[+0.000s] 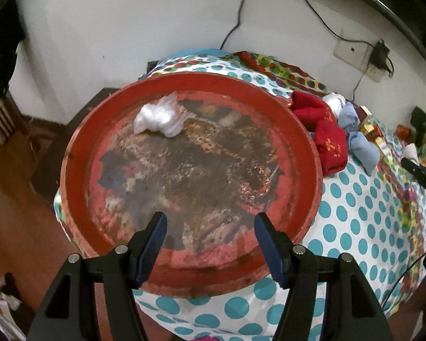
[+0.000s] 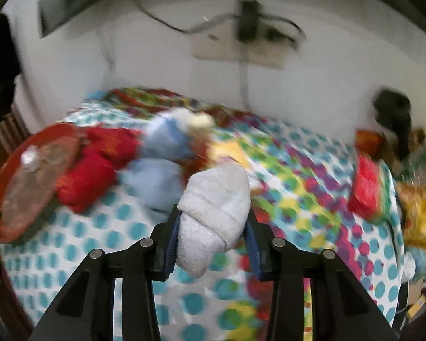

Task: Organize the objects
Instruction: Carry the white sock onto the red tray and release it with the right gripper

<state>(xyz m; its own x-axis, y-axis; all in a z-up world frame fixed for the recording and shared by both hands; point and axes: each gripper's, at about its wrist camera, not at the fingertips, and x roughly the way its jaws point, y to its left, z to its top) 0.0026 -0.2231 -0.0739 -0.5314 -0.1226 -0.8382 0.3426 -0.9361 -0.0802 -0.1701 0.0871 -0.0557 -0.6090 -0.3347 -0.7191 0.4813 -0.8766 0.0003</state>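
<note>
In the left wrist view, the left gripper [image 1: 210,221] stands released at the bottom of the frame, its blue-padded fingers [image 1: 152,244] spread wide with nothing between them, hovering over the near rim of a round red tray [image 1: 79,153]. The tray fills the centre of the frame; its floor is worn and blotched brown and grey. A crumpled clear plastic bag [image 1: 159,118] lies on the tray's upper part, near the far rim. The tray rests on a polka-dot cloth [image 1: 352,213] (white with teal dots, turning multicoloured toward the right edge). At the right of the tray, touching its rim, are rolled red socks [image 1: 323,130], and just beyond them light blue socks [image 1: 357,142] and a white bundle [image 1: 336,103]. A wall socket [image 1: 355,54] with a plugged charger and cables sits at the upper right.

The right wrist view is blurred. The right gripper [image 2: 213,241] is clenched on a rolled white sock [image 2: 213,213] at the lower centre of the frame, both pads pressing its sides, and the roll juts above and below the fingers. Behind it, left of centre, lie the red socks [image 2: 93,173] and the blue socks [image 2: 162,142] on the dotted cloth [image 2: 71,241], with the tray [image 2: 2,176] at the far left edge. A red packet [image 2: 365,193] lies at the right.
</note>
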